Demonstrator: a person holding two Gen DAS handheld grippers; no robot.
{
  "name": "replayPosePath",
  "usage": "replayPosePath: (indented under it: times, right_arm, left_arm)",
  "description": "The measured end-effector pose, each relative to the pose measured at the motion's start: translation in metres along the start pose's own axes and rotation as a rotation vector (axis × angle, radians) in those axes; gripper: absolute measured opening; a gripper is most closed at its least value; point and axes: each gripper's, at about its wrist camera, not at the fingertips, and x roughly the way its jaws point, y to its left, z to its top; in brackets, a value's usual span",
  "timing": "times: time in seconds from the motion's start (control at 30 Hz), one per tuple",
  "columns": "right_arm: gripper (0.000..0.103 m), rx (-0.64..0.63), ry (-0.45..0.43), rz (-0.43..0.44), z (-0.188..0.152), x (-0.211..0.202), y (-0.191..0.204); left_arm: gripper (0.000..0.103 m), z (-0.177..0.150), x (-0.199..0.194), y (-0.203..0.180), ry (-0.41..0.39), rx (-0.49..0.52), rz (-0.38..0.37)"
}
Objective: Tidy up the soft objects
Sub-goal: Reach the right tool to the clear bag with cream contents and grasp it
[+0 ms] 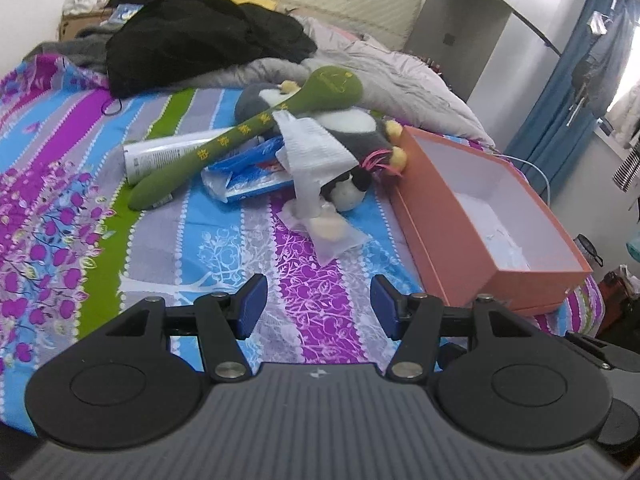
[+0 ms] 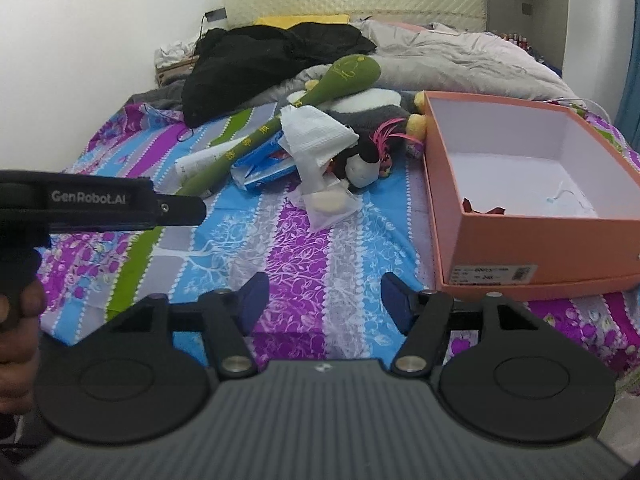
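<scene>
Both my jaws, left gripper (image 1: 318,304) and right gripper (image 2: 324,300), released, hovering over bed (image 1: 320,280). Soft pile ahead: green plush spoon (image 1: 256,124), plush toy (image 1: 352,128); orange box (image 1: 500,248) right.

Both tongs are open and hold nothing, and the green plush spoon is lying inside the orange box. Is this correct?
Not quite. The green plush spoon lies outside the orange box, across the pile on the bed, as the right wrist view shows. Both the left tongs and right tongs are indeed open and hold nothing.
</scene>
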Motion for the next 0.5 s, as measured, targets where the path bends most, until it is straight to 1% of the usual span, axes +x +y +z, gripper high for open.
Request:
replayPosePath:
  times: [0.07,0.3,0.5]
  right_arm:
    - [0.064,-0.008,0.002,0.007,0.003,0.013,-0.001]
    - [0.065,-0.064,0.026,0.035,0.018,0.07,0.002]
    - [0.065,-0.107,0.036,0.049,0.035,0.118,0.002]
  left_arm:
    - [0.063,0.003,0.014,0.006,-0.002,-0.015,-0.006]
    - [0.063,0.016,0.075,0.027,0.036,-0.037,-0.013]
    - [0.063,0.034,0.125,0.046,0.04,-0.06,-0.032]
